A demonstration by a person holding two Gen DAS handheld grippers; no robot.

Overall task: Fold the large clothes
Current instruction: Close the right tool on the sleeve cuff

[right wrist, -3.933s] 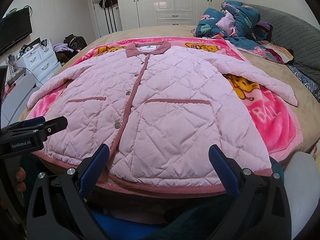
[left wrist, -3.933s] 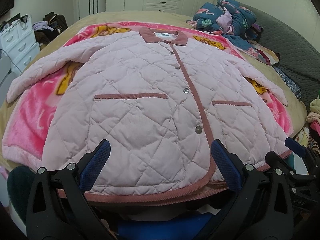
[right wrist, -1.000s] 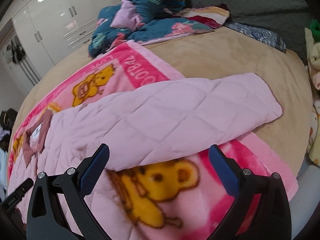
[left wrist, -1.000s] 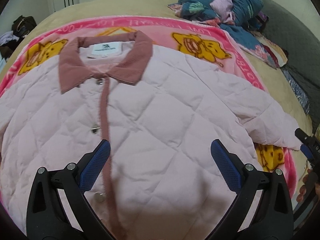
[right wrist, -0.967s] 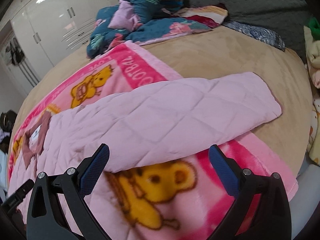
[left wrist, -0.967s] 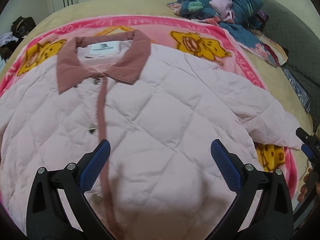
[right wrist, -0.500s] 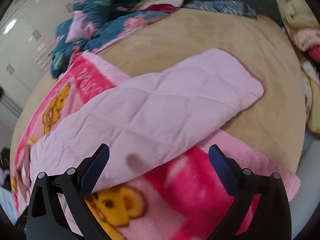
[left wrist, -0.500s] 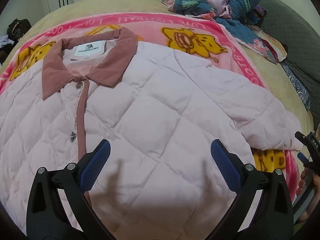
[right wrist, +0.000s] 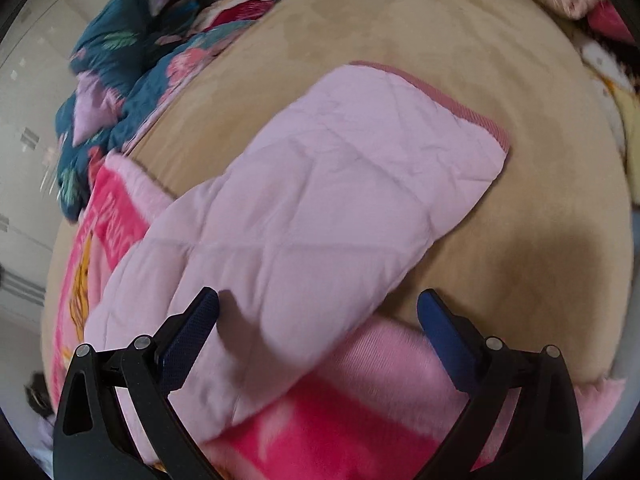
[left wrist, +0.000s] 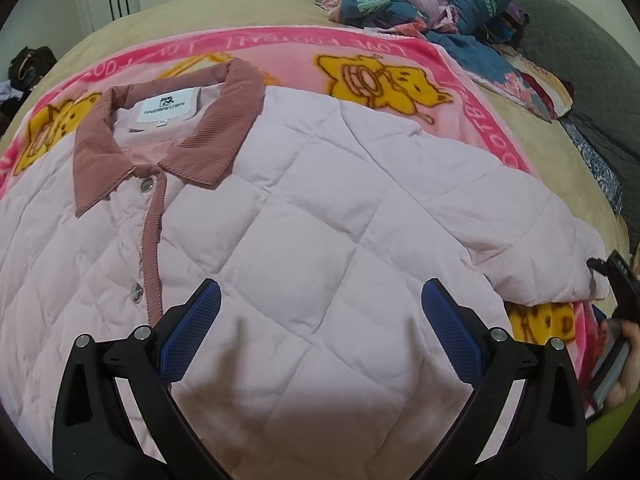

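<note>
1. Jacket (left wrist: pixel 304 216) lies flat, front up and buttoned, on the pink blanket (left wrist: pixel 472 92) on the bed (right wrist: pixel 540 60). Nothing folded yet, as I judge it.
2. My left gripper (left wrist: pixel 320 320) hovers over the chest panel, fingers wide apart, nothing between them. Collar (left wrist: pixel 168 140) sits ahead and to the left of the fingertips; the button strip (left wrist: pixel 154 240) runs just outside the left finger.
3. My right gripper (right wrist: pixel 318 322) is over the sleeve (right wrist: pixel 320 208), fingers also spread, holding nothing. The sleeve runs ahead from between the fingers, its cuff (right wrist: pixel 452 96) well forward and to the right, lying on bare bed beyond the blanket edge.
4. Step in hand, my guess: grab this sleeve and fold it in across the chest.
5. To do it well, I go further forward toward the cuff before closing; a grip mid-sleeve leaves the end dangling.
6. Pinch the sleeve's near edge only. The blanket lies directly under the right finger's side, so I keep the lower finger from scooping it.
7. Padding is thick and springy: take a deep bite and close fully, or it slips.
8. The left fingers can press down near the shoulder, ahead and right of them, to pin the body while the sleeve swings over.
9. Lay the sleeve flat across the chest, clear of the collar.
10. The right view is motion-blurred, so cuff detail is uncertain.
</note>
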